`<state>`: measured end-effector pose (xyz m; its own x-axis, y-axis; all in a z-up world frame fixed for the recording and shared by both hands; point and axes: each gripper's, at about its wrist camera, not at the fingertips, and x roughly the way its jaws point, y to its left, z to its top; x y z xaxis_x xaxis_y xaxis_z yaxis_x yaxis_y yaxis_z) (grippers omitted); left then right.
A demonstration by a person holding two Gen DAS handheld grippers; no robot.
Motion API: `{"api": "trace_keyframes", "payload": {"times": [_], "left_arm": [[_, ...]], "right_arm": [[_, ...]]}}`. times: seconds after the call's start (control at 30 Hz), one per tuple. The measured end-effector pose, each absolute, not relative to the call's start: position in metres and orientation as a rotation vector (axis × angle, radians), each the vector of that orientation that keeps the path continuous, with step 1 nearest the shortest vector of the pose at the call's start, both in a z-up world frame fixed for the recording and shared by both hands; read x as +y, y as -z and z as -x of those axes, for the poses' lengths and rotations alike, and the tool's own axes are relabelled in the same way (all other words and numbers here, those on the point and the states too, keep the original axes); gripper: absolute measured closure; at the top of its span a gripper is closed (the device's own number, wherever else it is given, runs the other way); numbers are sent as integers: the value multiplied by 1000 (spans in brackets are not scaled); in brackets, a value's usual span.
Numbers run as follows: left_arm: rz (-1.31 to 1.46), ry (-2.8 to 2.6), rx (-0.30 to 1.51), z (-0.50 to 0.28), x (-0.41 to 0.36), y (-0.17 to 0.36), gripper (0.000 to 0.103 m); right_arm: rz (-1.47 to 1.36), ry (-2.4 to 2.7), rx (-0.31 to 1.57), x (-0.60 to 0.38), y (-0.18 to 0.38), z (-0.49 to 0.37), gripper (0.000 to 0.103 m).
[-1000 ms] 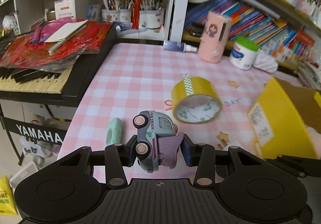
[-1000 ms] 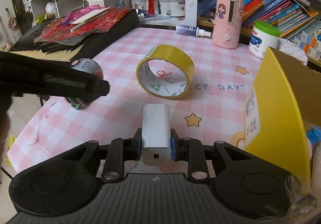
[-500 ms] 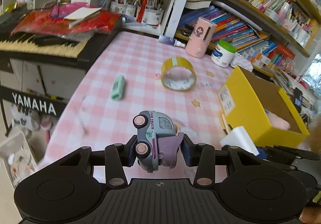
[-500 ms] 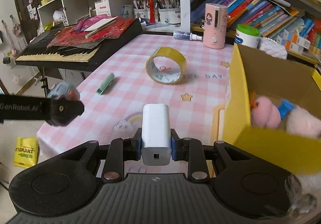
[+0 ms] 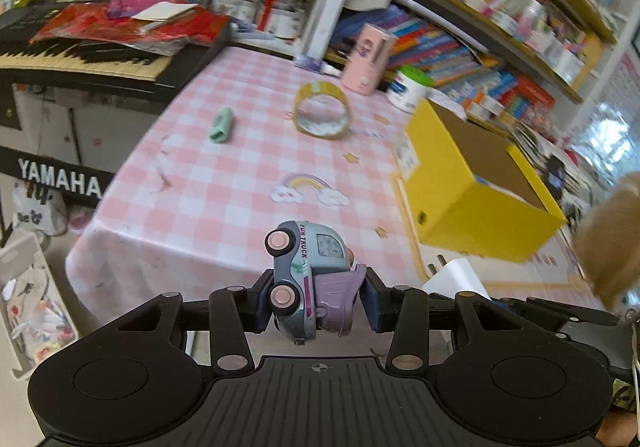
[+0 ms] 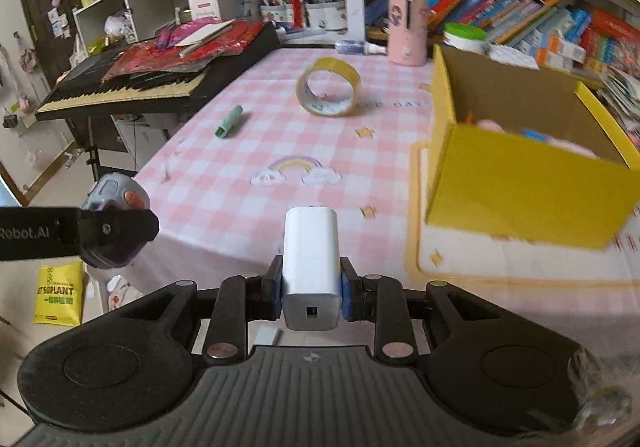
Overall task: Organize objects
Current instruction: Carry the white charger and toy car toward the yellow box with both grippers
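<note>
Both claws loaded, held off the near edge of the tabletop; drop risk ahead of the yellow box.

Left claw closed on toy truck, gripped on its side with wheels facing left and the purple rear part against the right pad; uneven contact, so liable to twist or slip out under a quick swing. Right claw closed on white charger, held lengthwise, port end toward the camera; smooth casing, likely to slide if pressure eases. Both held low before the tabletop edge, pointing forward, left claw just left of the right one; risk of the two colliding on approach to the box. Box wall high on the near side: risk of clipping the rim or pushing the box. Tape roll and green marker lying on the tabletop, not yet sorted.
</note>
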<state>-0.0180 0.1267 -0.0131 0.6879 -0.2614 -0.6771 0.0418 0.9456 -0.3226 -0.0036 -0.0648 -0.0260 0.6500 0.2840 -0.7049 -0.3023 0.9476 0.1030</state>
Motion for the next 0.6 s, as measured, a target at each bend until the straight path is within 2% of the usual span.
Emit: {"api": "trace_keyframes", "payload": {"times": [0.6], "left_arm": [[163, 481, 866, 23, 24, 18, 61]], "right_arm": [[-120, -41, 801, -158, 28, 75, 79]]}}
